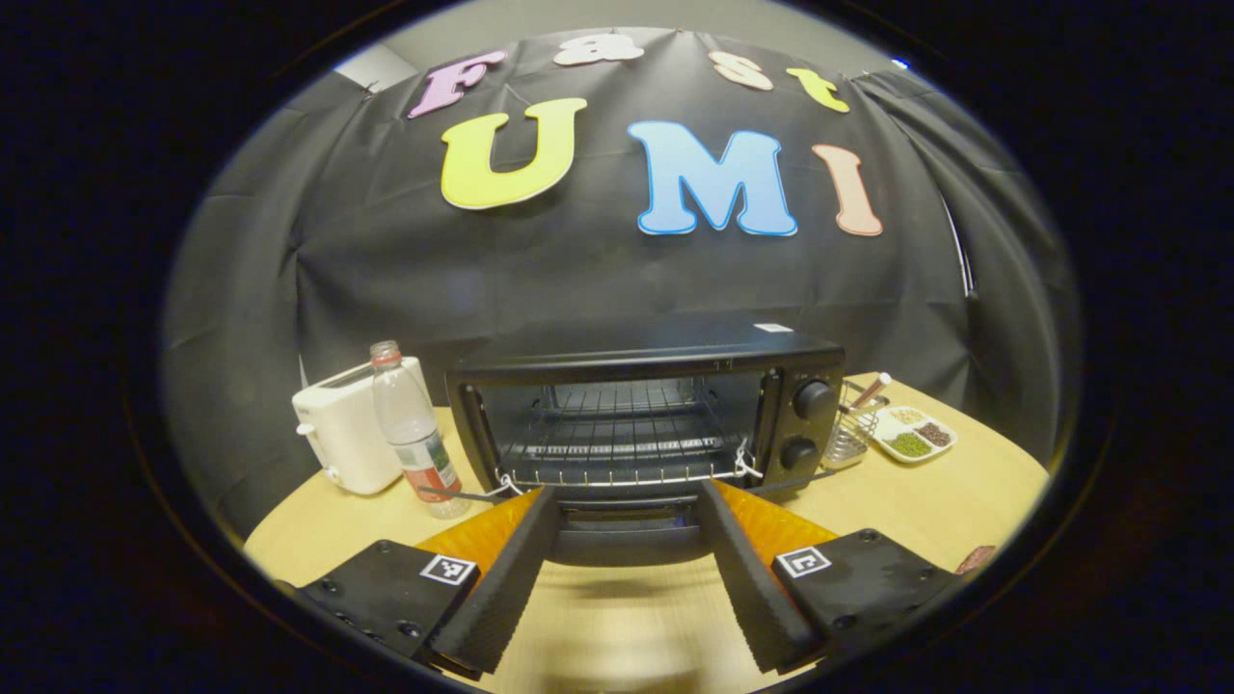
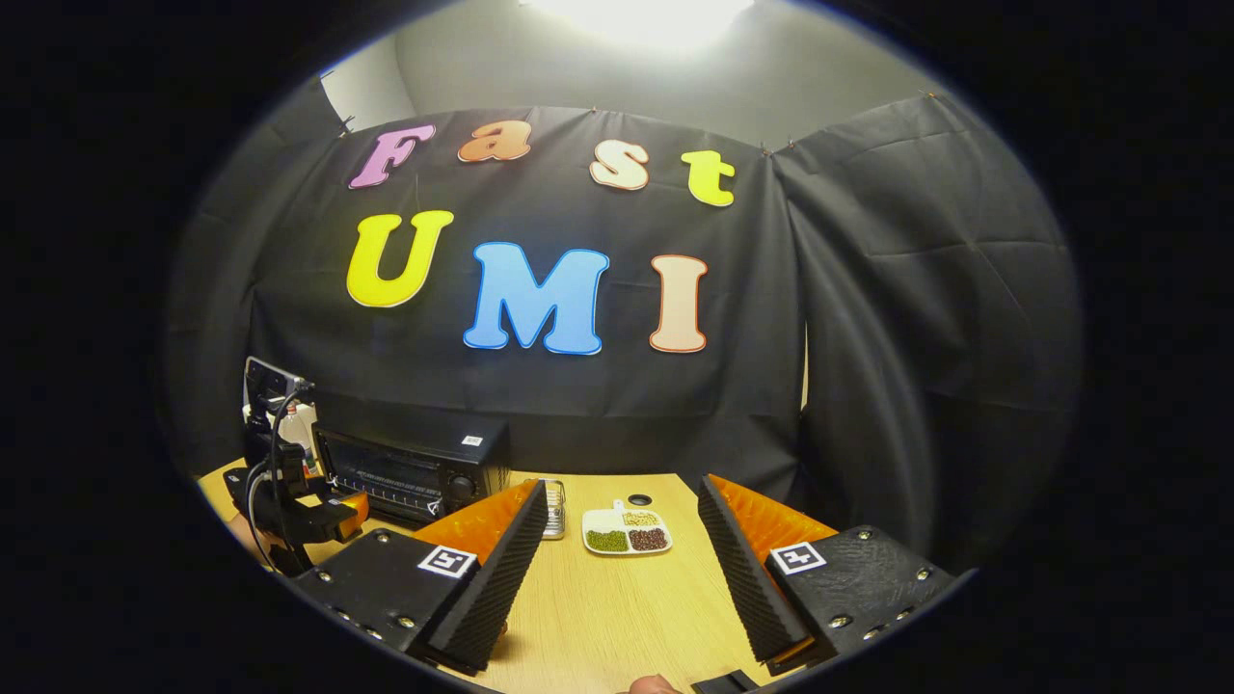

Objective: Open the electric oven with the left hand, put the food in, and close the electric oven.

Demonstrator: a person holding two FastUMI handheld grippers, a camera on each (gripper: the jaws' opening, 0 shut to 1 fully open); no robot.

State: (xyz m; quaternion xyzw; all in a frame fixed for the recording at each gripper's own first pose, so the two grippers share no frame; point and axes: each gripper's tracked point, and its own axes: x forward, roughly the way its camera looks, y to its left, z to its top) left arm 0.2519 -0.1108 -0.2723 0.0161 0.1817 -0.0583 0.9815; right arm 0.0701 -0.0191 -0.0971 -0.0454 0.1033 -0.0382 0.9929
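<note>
The black electric oven (image 1: 636, 361) stands straight ahead with its door (image 1: 627, 540) folded down and the wire rack (image 1: 617, 448) bare inside. My left gripper (image 1: 627, 578) is open, its fingers either side of the lowered door's front edge, not pressing on it. A white divided plate of food (image 1: 914, 436) lies right of the oven. In the right gripper view the same plate (image 2: 627, 532) lies ahead of my open right gripper (image 2: 617, 578), which holds nothing. The oven (image 2: 415, 467) sits at the left there, with the left gripper (image 2: 299, 516) in front of it.
A white toaster (image 1: 352, 434) and a plastic bottle (image 1: 415, 434) stand left of the oven. A small wire basket (image 1: 853, 429) holding a stick sits between oven and plate. The wooden table (image 2: 617, 617) reaches to the black cloth wall behind.
</note>
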